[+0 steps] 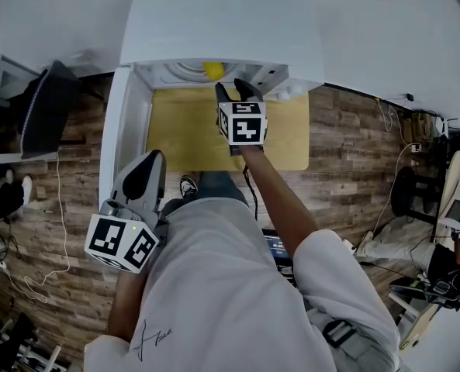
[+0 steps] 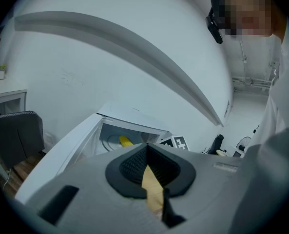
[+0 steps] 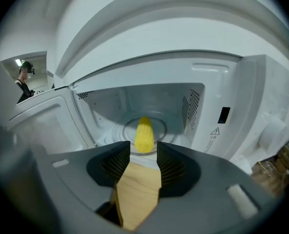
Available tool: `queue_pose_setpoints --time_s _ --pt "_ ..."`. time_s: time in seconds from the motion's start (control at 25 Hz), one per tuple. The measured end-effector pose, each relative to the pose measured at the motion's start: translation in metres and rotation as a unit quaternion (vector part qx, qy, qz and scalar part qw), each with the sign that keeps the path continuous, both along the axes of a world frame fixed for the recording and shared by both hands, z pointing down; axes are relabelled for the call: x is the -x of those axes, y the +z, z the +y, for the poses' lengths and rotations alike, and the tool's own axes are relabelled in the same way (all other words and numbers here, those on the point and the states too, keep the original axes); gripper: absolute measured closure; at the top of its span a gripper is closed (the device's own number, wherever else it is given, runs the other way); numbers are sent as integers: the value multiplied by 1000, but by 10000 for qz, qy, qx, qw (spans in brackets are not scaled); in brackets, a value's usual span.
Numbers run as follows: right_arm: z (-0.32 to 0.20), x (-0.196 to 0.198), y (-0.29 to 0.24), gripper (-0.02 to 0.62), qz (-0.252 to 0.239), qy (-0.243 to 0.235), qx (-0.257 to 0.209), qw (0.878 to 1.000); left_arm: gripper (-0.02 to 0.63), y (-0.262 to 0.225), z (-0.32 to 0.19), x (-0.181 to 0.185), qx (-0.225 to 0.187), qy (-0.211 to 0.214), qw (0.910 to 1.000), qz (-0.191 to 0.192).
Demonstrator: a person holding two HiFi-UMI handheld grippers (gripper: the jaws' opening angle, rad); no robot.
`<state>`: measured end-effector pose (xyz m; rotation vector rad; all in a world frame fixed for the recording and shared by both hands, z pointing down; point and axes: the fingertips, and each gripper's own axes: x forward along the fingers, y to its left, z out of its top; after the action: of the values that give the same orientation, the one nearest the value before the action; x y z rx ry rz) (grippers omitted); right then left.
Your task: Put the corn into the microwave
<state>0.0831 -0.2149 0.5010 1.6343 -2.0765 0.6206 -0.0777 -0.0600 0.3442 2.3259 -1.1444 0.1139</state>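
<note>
Corn (image 3: 144,133) lies in the microwave (image 3: 241,96) just beyond the right gripper (image 3: 143,146), fingers parted and empty; the left gripper (image 2: 146,149), fingers together, holds nothing. A stray fingertip brush could roll it out.

In your head view, the roof of the microwave (image 1: 222,29) hides most of its cavity, so only a tip of the corn (image 1: 212,70) shows. The right tool (image 3: 143,150) covers the corn's near end in its own view. The left tool (image 2: 147,152) blocks the cavity floor in its view.
</note>
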Motion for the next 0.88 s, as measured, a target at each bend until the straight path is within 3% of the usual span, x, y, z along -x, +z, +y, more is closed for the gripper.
queue_pose_setpoints --time_s 0.88 --pt "54 -4 -31 486 -511 -4 125 9986 618 -1 7 5 -77 198 9998 29"
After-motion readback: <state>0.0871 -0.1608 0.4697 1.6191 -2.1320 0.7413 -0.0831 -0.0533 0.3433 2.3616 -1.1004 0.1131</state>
